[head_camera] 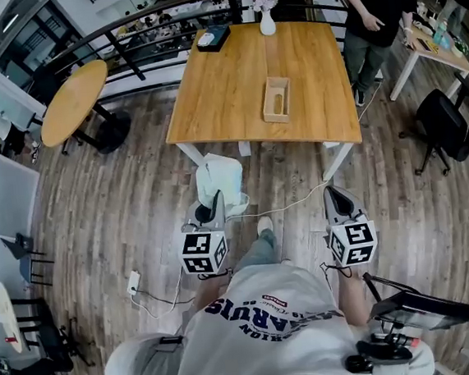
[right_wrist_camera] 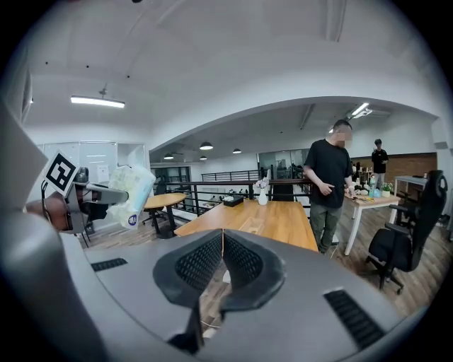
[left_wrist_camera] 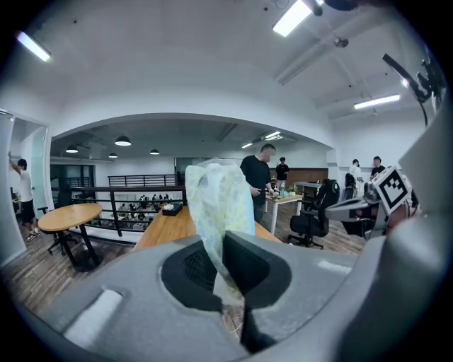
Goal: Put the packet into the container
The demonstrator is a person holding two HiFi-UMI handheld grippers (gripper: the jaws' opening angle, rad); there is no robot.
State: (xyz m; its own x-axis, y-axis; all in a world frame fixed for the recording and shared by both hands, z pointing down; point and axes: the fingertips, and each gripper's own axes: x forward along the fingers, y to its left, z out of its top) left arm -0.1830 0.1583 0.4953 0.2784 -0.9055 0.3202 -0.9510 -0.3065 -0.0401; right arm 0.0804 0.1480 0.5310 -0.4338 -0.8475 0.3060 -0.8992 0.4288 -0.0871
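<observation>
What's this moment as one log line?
left tongs: shut on packet | right tongs: shut, empty | container: on wooden table | packet: not yet inside

Floor [head_camera: 137, 208] in front of the tabletop [head_camera: 218, 102] lies open; only a white cable [head_camera: 290, 204] runs across it near the legs. Near half of tabletop bare. Container [head_camera: 277, 120] stands alone mid-tabletop, top open, free room on every side. Vase [head_camera: 267, 19] and dark box [head_camera: 213, 38] sit at the far edge, well apart from it. Person in black [head_camera: 374, 4] stands off the far right corner. Round table [head_camera: 73, 99] off left, office chair [head_camera: 447, 125] off right.
</observation>
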